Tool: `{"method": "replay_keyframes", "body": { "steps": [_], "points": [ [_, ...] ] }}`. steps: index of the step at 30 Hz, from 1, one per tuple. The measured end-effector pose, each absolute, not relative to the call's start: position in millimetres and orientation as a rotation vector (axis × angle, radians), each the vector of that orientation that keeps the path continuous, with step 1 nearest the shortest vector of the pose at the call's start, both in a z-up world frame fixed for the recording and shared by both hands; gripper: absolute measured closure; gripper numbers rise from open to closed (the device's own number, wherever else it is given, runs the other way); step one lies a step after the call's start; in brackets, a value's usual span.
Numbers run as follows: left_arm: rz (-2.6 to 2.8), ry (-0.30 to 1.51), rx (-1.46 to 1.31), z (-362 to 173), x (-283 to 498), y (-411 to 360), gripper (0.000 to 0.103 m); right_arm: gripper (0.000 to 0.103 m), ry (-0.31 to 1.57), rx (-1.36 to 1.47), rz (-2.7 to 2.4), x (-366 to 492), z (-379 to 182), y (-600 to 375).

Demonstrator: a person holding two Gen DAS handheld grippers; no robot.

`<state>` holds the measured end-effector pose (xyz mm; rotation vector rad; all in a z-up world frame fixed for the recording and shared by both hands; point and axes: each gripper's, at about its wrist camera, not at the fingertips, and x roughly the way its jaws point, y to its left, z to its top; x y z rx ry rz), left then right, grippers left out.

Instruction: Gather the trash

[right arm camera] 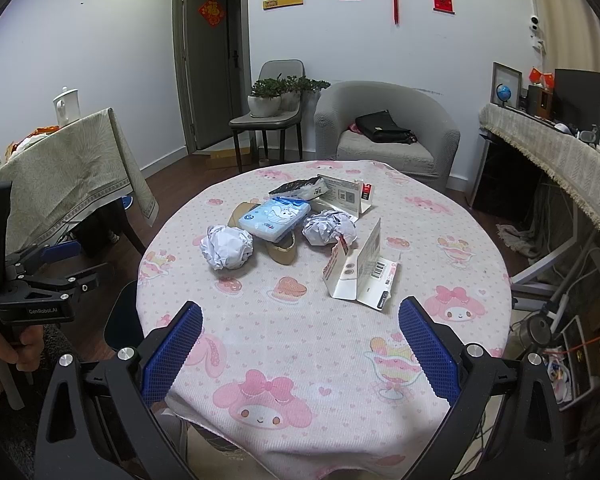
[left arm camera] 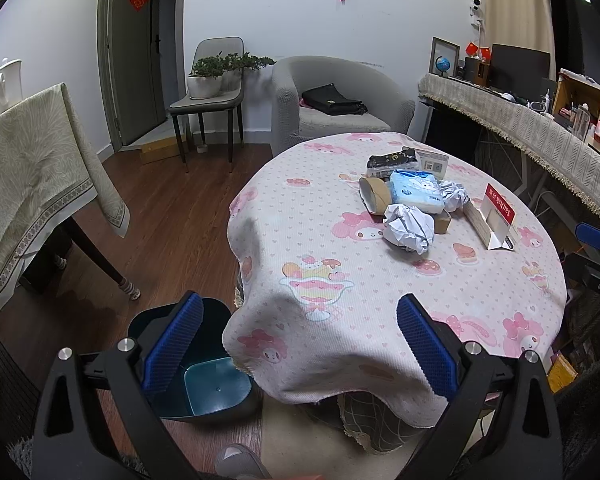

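Bin (left arm camera: 216, 384) on floor at table's (right arm camera: 300, 340) 7 o'clock, seemingly empty. Trash pile centred on table: cardboard tube (left arm camera: 374, 194) axis roughly 10–4. Both grippers (left arm camera: 300, 344) (right arm camera: 300, 344) spread wide, nothing held.

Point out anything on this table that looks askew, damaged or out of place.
The pink tablecloth hangs rumpled and bunched over the near edge. Two crumpled paper balls lie among a torn-open SanDisk card package and a flattened cardboard tube.
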<state>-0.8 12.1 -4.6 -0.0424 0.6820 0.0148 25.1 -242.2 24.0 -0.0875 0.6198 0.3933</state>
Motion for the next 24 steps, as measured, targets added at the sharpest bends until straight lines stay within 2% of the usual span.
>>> {"method": "replay_keyframes", "body": {
  "steps": [24],
  "points": [
    [0.018, 0.681, -0.041, -3.2, -0.4, 6.7, 0.004, 0.003, 0.618, -0.088, 0.394, 25.1, 23.9, -239.8]
  ]
}}
